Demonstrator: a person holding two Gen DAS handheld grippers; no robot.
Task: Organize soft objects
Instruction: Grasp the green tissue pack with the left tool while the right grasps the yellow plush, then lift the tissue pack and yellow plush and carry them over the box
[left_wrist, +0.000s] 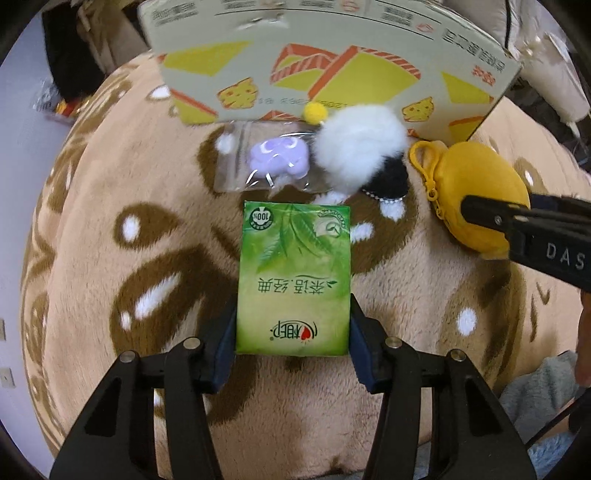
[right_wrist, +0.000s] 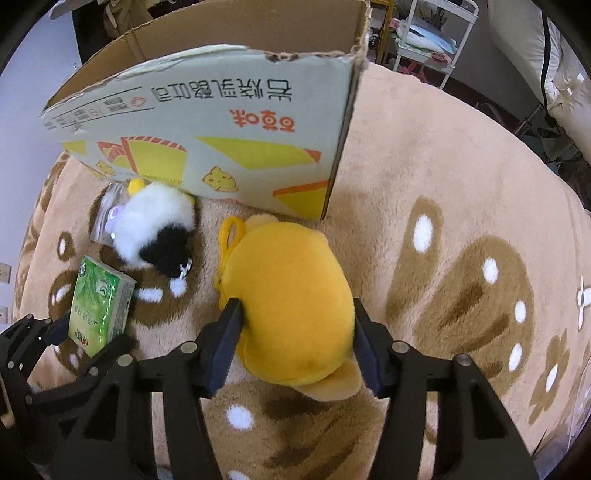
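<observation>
A green tissue pack (left_wrist: 295, 266) lies on a tan plush blanket (left_wrist: 103, 177), and my left gripper (left_wrist: 293, 332) is shut on its near end, pads against both sides. In the right wrist view my right gripper (right_wrist: 295, 332) is shut on a yellow plush toy (right_wrist: 291, 295) with a yellow clip. That toy (left_wrist: 476, 184) and a right finger (left_wrist: 491, 218) show at the right of the left wrist view. A white and black fluffy toy (left_wrist: 362, 147) and a purple toy in a clear bag (left_wrist: 279, 158) lie beyond the pack, against a cardboard box (left_wrist: 332, 55).
The open cardboard box (right_wrist: 221, 122) stands at the back of the blanket (right_wrist: 461, 166); its printed wall faces me. A shelf rack (right_wrist: 424, 29) and a white pillow (right_wrist: 565, 74) lie past the blanket's far right edge. Grey cloth (left_wrist: 543, 391) sits near right.
</observation>
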